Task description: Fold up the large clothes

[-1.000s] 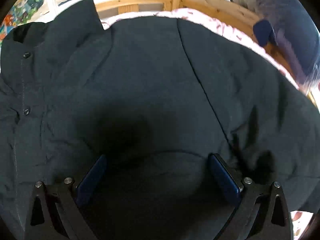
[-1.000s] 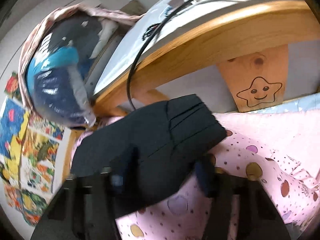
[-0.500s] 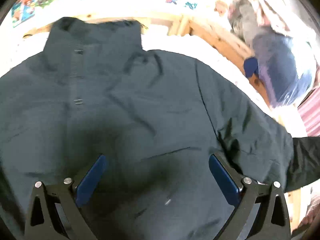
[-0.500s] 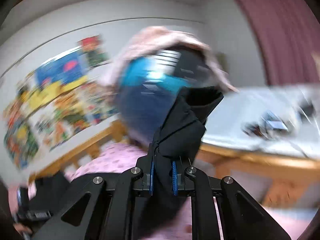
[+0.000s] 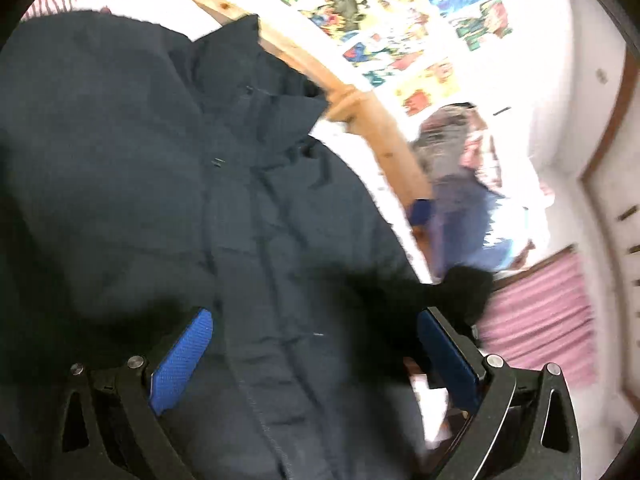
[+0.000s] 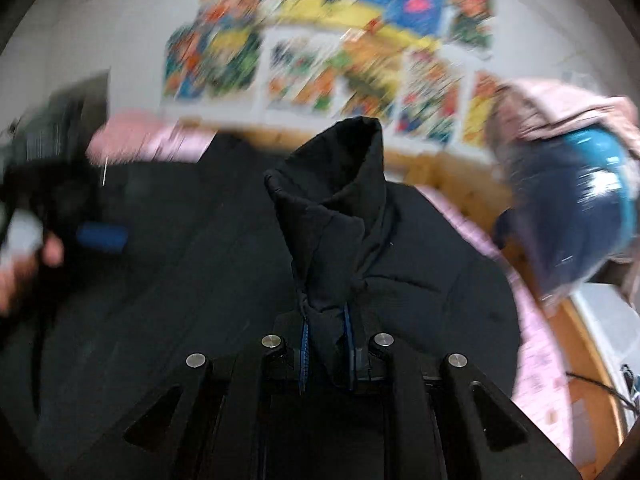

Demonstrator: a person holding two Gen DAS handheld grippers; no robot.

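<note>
A large dark navy jacket (image 5: 168, 208) lies spread on the bed and fills most of the left wrist view, collar (image 5: 260, 80) toward the wooden rail. My left gripper (image 5: 316, 356) hovers open over the jacket's front placket, its blue pads wide apart and holding nothing. My right gripper (image 6: 326, 356) is shut on the end of the jacket's sleeve (image 6: 340, 200), which stands up folded above the jacket body (image 6: 180, 272). That raised sleeve end (image 5: 468, 288) shows dark at the right of the left wrist view. The left gripper's blue pad (image 6: 102, 236) and a hand (image 6: 20, 280) show blurred at the left.
Pink dotted bedding (image 6: 536, 344) lies under the jacket. A wooden bed rail (image 5: 360, 108) runs behind it. Colourful posters (image 6: 320, 52) cover the wall. A plastic-wrapped bundle of blue cloth (image 6: 576, 208) sits at the right by the rail, and a pink curtain (image 5: 544, 312) hangs beyond.
My right gripper closed on the sleeve end, lifted it off the bedding and swung it over the jacket body. The left gripper stayed open and shifted its view toward the collar and placket.
</note>
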